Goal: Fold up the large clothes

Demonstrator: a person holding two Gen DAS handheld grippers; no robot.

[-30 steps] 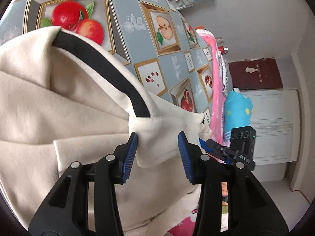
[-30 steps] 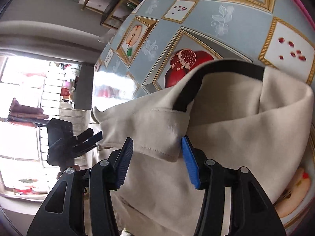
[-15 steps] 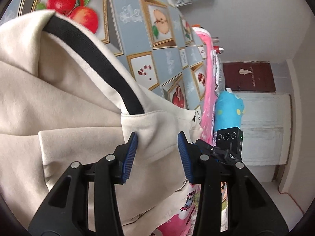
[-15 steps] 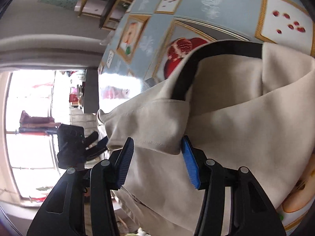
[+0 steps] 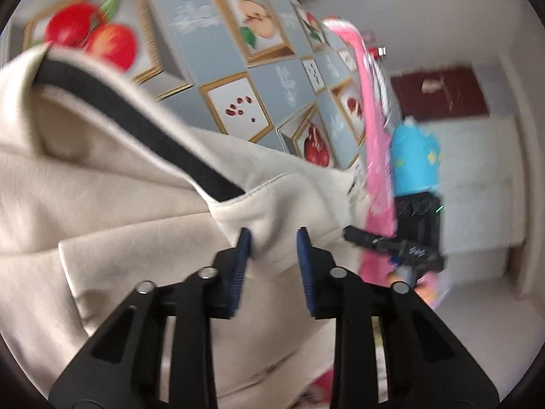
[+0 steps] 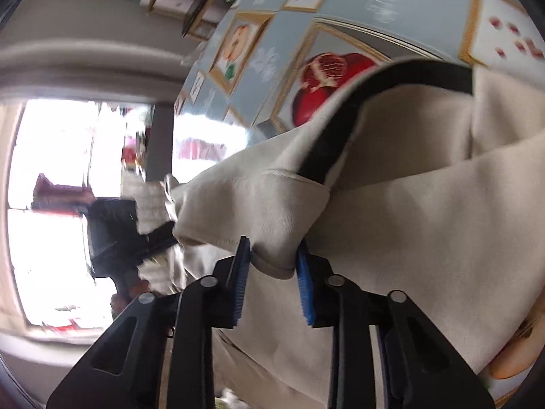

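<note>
A garment (image 5: 129,211) is lying on a tablecloth (image 5: 289,85), its hem corners sitting between each gripper's fingers. In the left wrist view, the right gripper (image 5: 391,242) is sitting right of the left gripper (image 5: 272,238).

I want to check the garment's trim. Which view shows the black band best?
The left wrist view: the black band runs long and unbroken across the cream garment down to the hem corner. The right wrist view shows the band too, but it bends out of sight at a fold.
</note>
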